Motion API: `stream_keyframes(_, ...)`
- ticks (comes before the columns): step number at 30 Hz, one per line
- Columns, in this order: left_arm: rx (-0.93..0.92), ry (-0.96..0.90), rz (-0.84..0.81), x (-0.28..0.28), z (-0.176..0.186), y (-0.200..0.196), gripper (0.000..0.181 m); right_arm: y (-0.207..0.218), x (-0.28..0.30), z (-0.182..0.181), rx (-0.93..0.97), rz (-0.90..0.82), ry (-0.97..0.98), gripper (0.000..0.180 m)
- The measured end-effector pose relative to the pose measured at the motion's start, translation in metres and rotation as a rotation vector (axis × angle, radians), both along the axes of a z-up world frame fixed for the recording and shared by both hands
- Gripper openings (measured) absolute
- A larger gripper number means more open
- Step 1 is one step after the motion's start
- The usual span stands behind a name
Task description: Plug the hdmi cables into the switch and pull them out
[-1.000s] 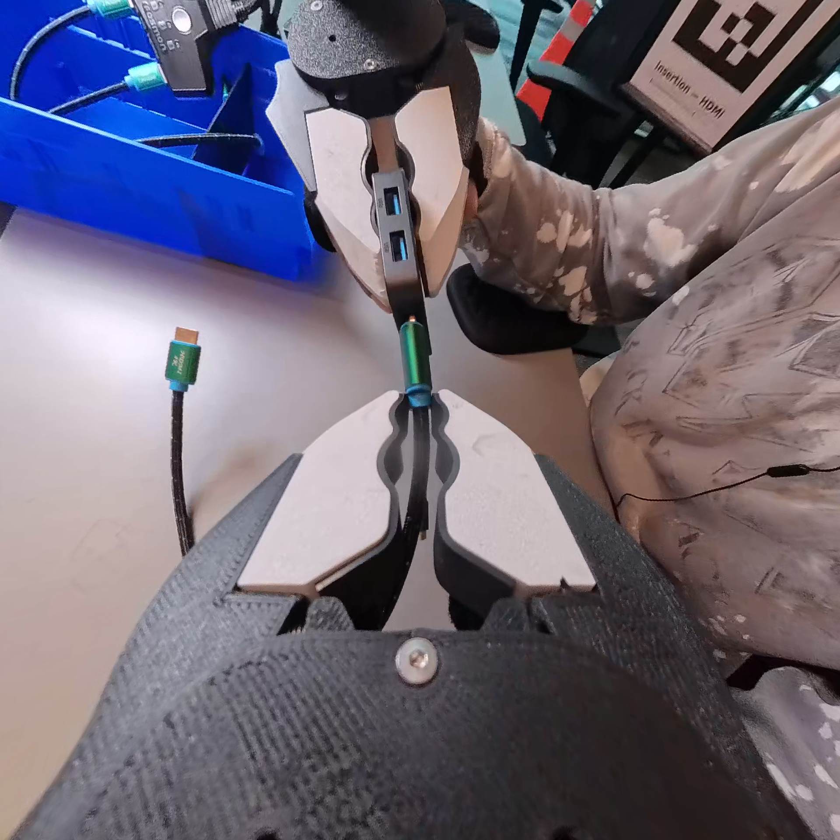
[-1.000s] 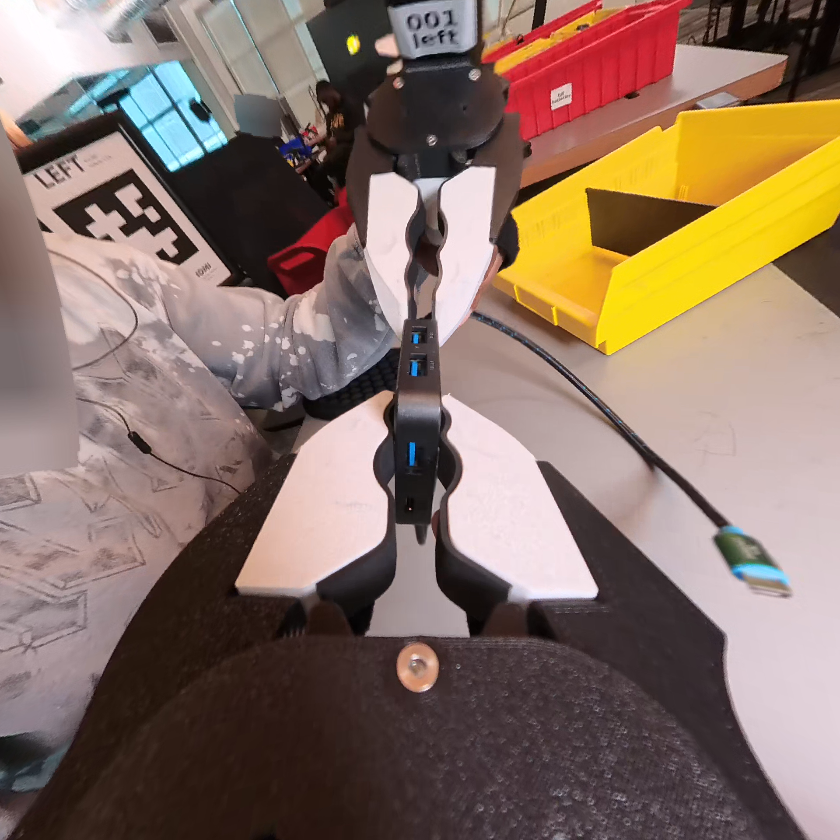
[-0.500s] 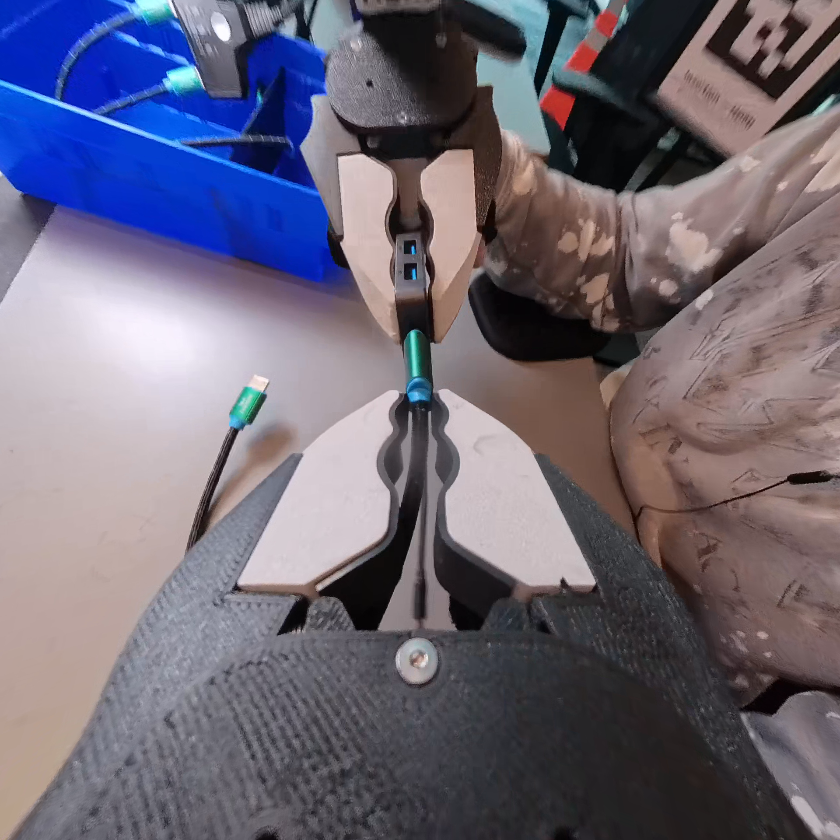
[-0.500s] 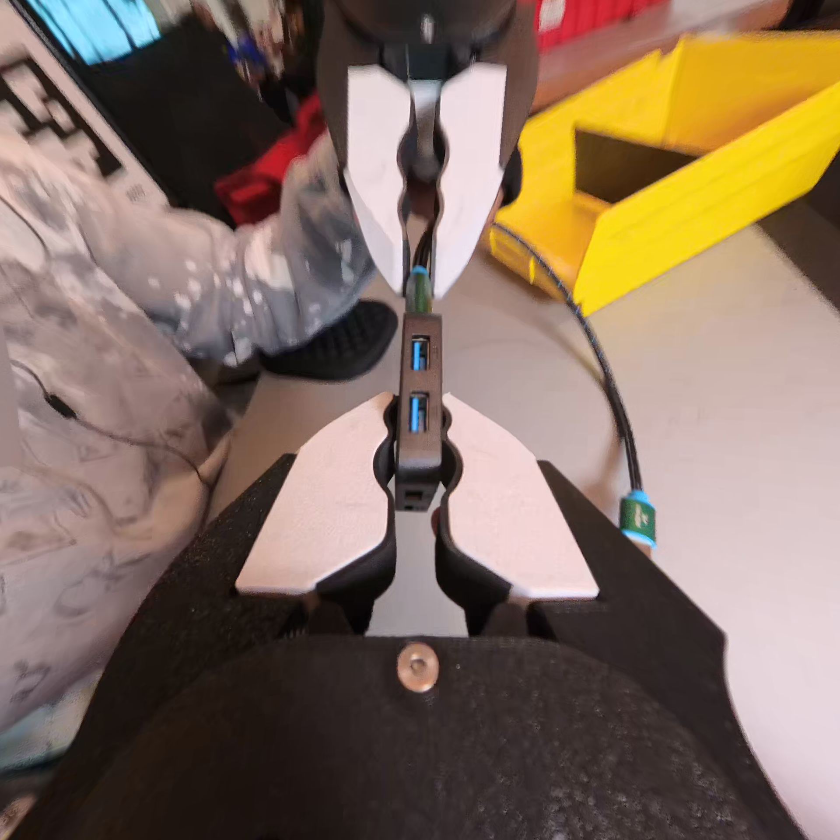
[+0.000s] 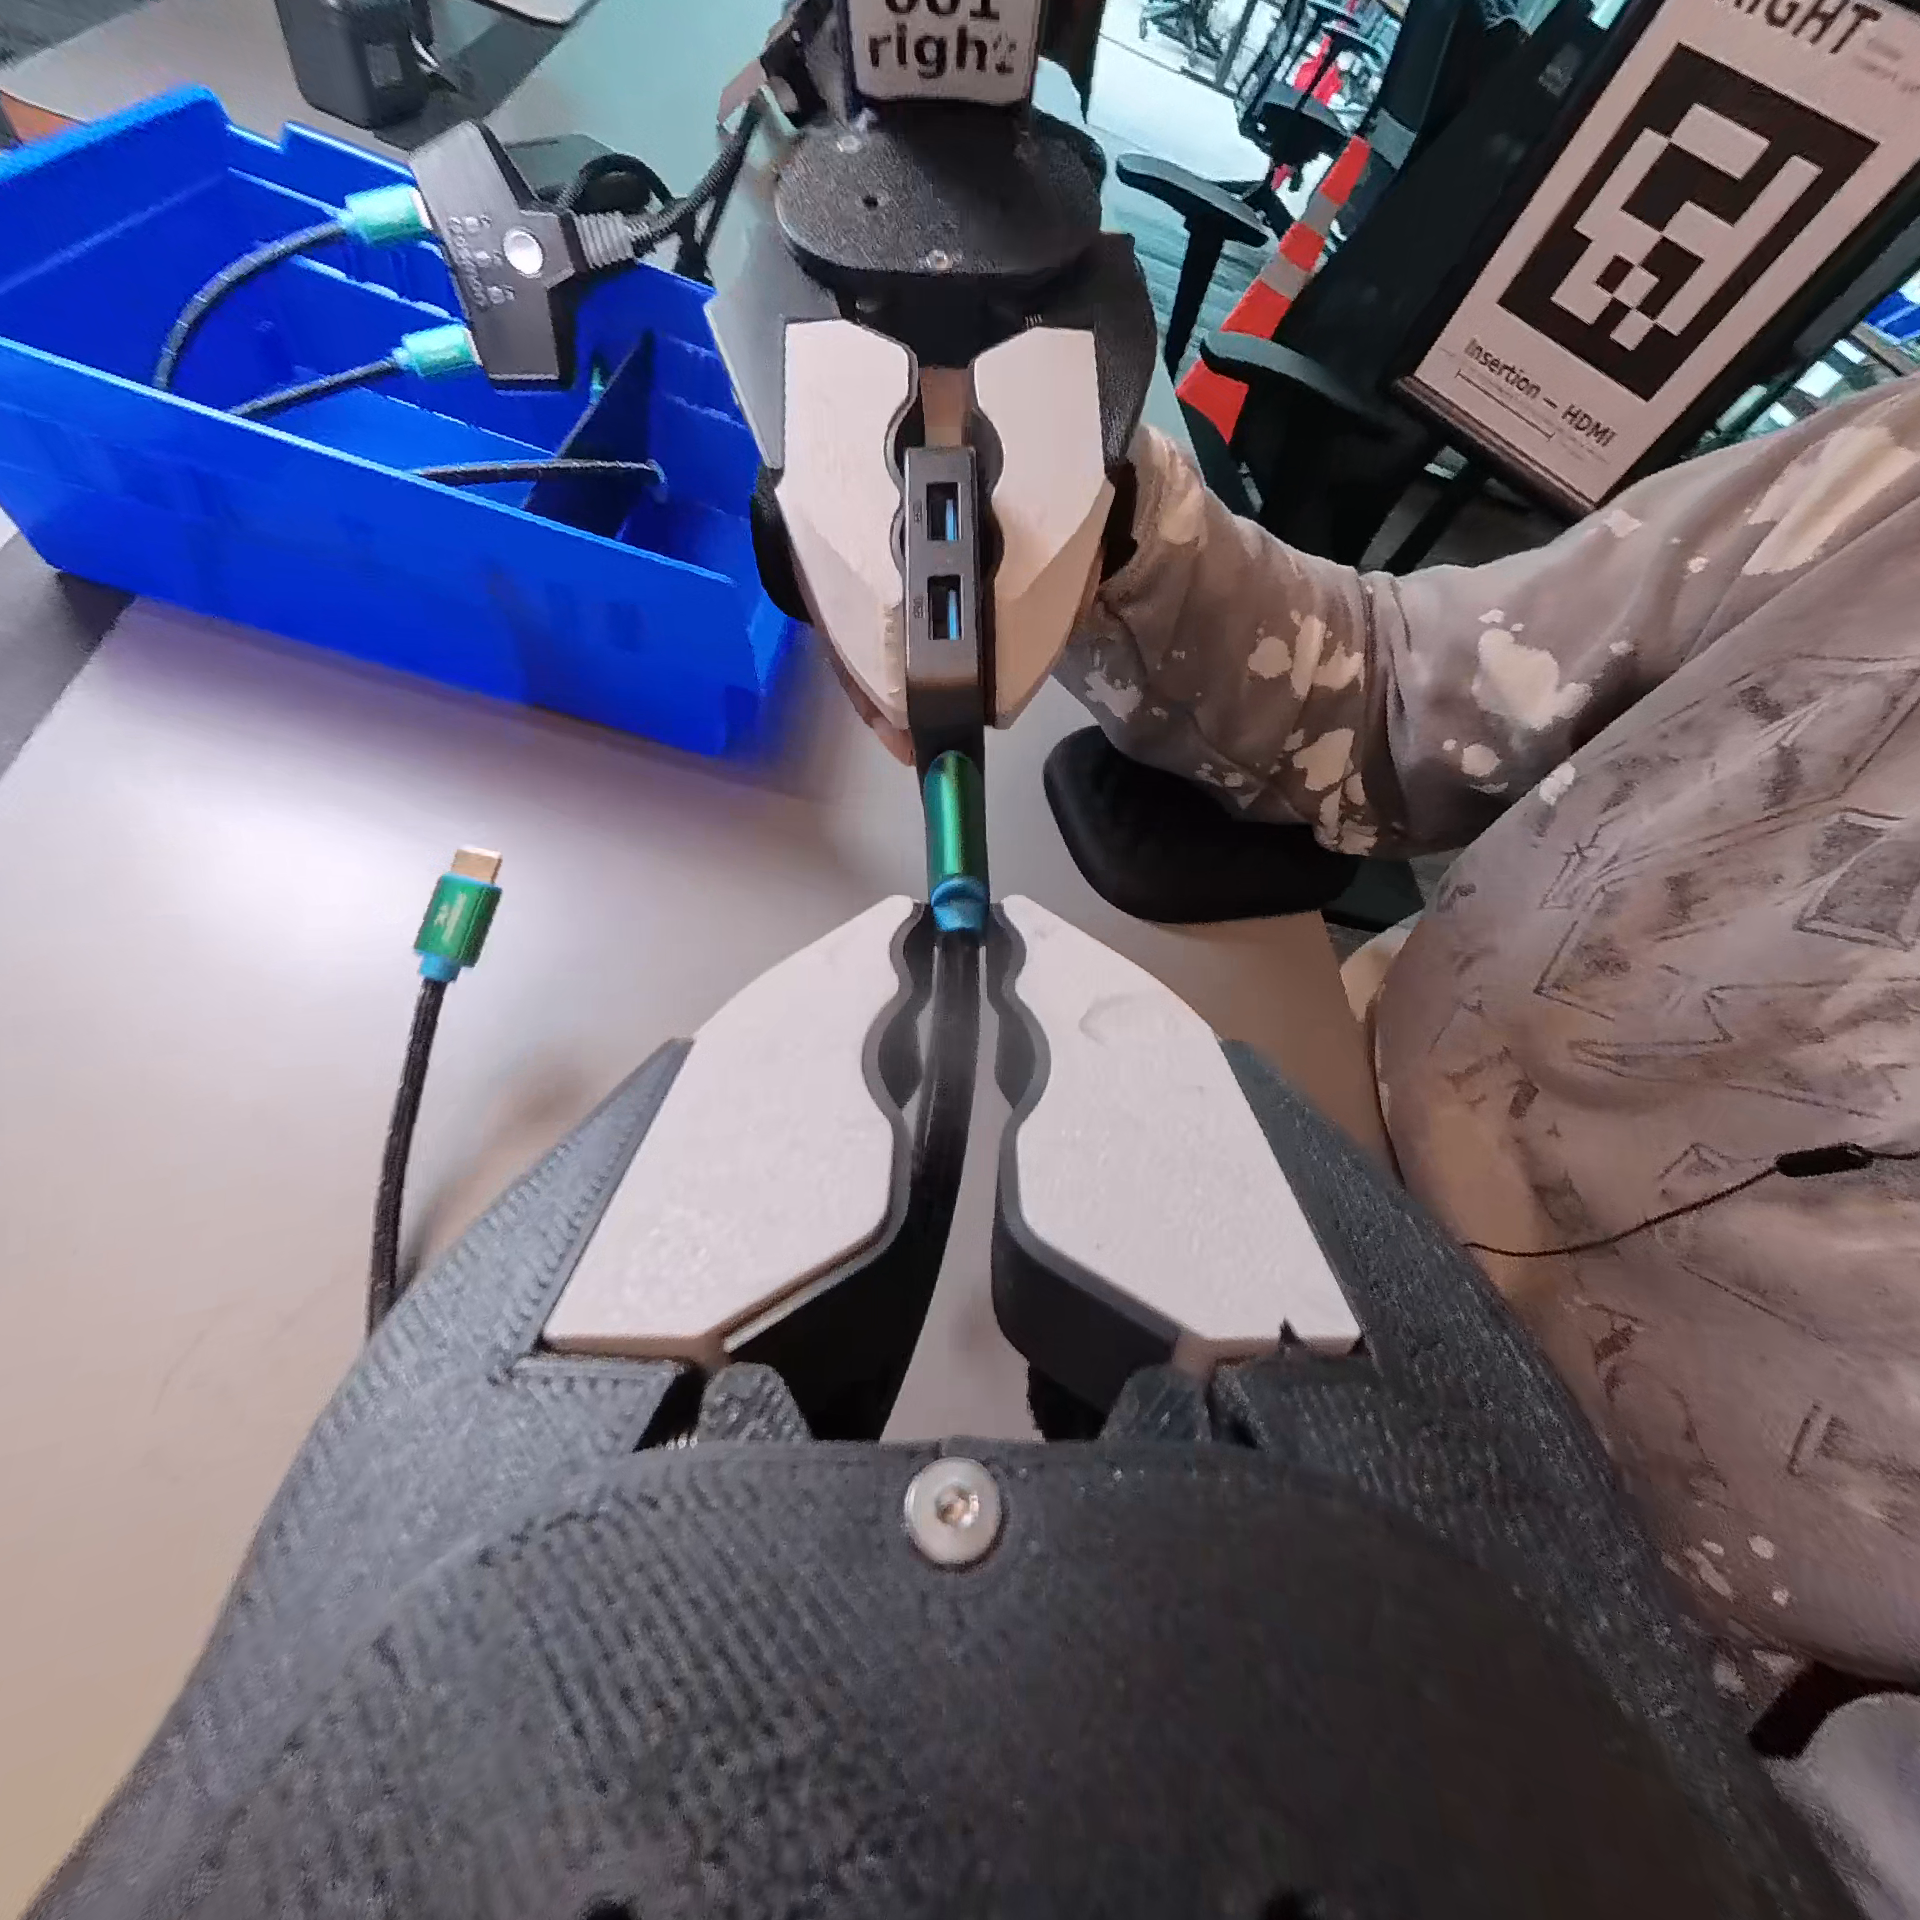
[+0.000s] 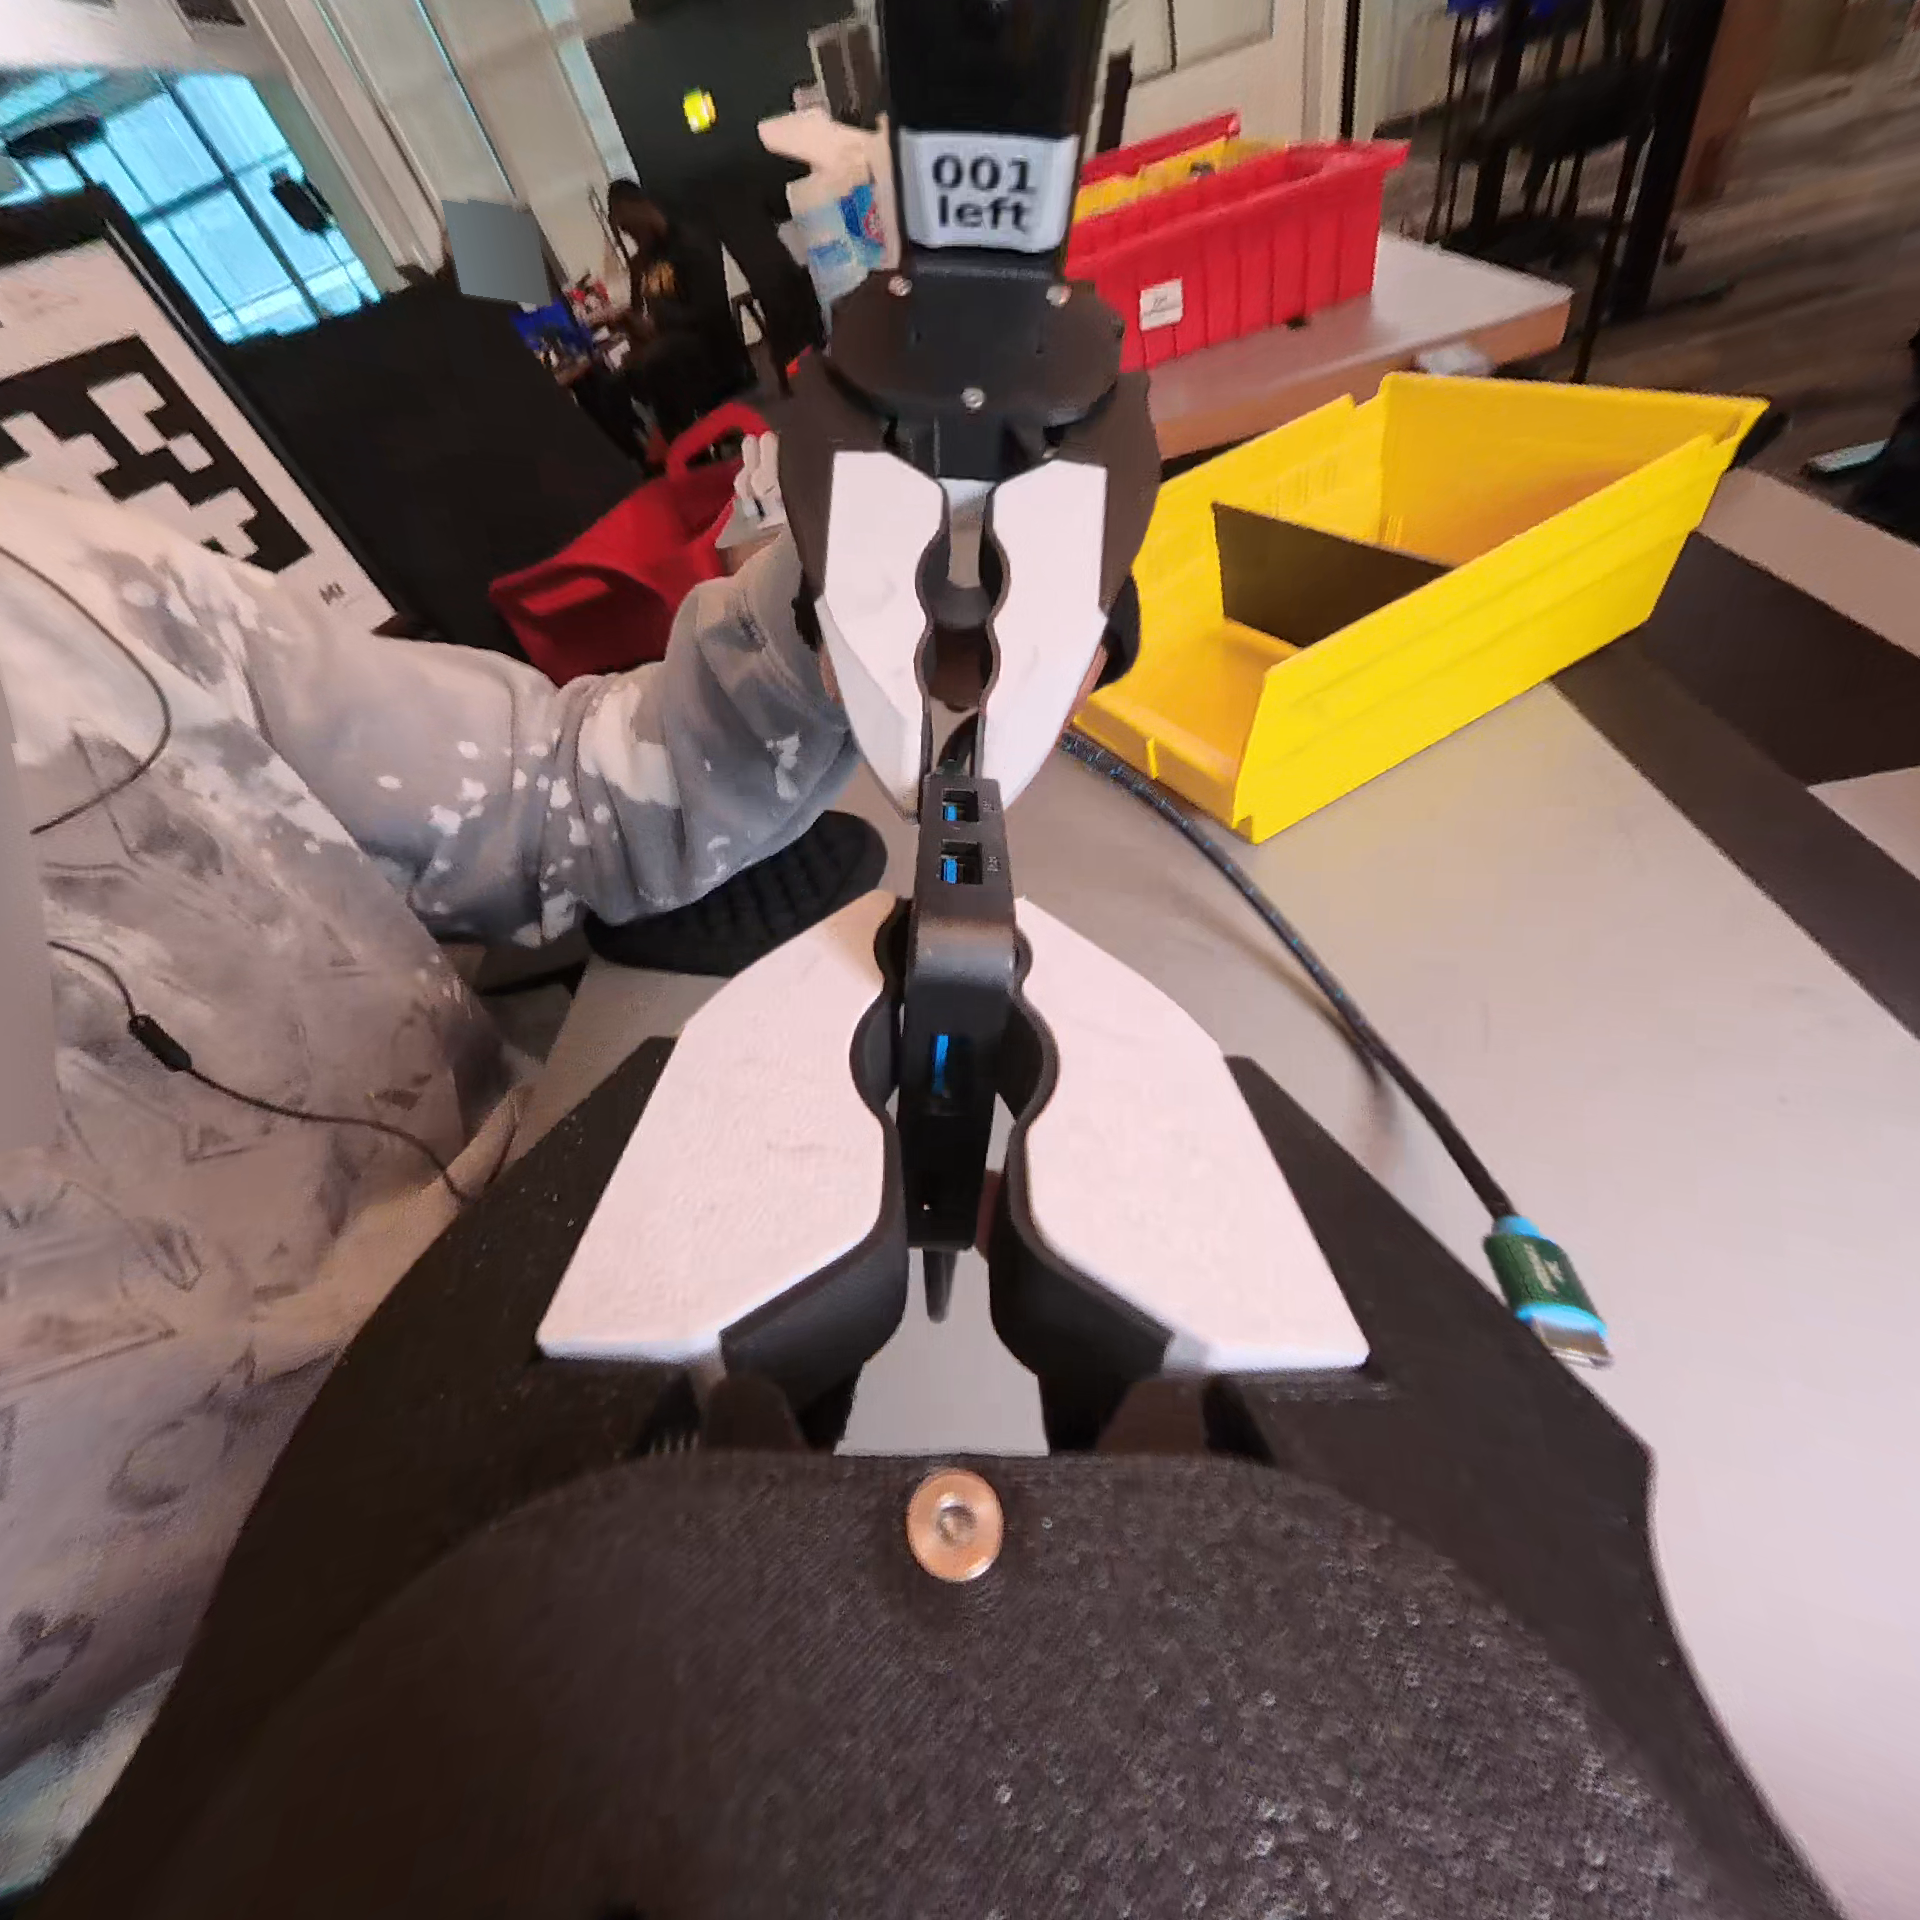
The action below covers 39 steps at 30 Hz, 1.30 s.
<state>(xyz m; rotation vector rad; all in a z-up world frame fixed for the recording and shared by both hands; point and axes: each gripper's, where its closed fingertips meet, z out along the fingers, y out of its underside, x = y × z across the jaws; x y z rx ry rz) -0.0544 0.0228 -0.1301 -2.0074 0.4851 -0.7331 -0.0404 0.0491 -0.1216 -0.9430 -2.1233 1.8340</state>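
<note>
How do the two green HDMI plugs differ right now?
The held plug sits end-on in the switch, off the table; the loose plug lies flat on the table, gold tip bare. The left tool is shut on the held plug's cable; nothing touches the loose plug. Both have green shells, blue collars and black braided cables.

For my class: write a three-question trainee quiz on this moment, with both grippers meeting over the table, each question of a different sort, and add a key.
1. True or false: the right gripper is shut on the black switch.
2. Multiple choice: what does the left gripper grip? A) the cable just behind the green plug B) the loose plug on the table C) the blue bin
3. Fill in: the bin seen in the right wrist view is ____.

Key: 1 true; 2 A; 3 yellow
</note>
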Motion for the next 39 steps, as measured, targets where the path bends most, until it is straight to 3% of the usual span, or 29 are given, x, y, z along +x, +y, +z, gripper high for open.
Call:
stream_keyframes(4, -0.056, 0.024, 0.006, 0.003, -0.019, 0.009, 0.009, 0.008, 0.001, -0.011, 0.052, -0.022, -0.045, 0.013)
stream_keyframes(6, 0.007, -0.075, 0.009, 0.004, -0.005, 0.014, 0.009, 0.013, 0.000, -0.002, -0.024, -0.024, -0.026, 0.013)
stream_keyframes(12, 0.055, -0.065, 0.076, -0.010, 0.000, 0.017, 0.010, 0.015, -0.012, 0.001, -0.085, -0.074, 0.011, 0.013)
stream_keyframes(19, 0.164, -0.137, 0.148, -0.002, 0.021, 0.028, 0.010, 0.023, -0.020, 0.056, -0.333, -0.221, 0.184, 0.014)
stream_keyframes(25, 0.298, -0.221, 0.148, 0.002, 0.058, 0.017, 0.010, 0.013, -0.009, 0.084, -0.329, -0.246, 0.264, 0.014)
stream_keyframes(31, 0.327, -0.116, 0.117, 0.008, 0.075, -0.006, 0.010, -0.001, 0.009, 0.094, -0.039, -0.234, 0.314, 0.025)
stream_keyframes(36, 0.342, -0.015, 0.081, 0.010, 0.080, -0.023, 0.010, -0.011, 0.017, 0.093, 0.383, -0.111, 0.168, 0.035)
stream_keyframes(39, 0.353, 0.001, 0.069, 0.014, 0.082, -0.025, 0.010, -0.018, 0.016, 0.091, 0.528, -0.041, 0.026, 0.037)
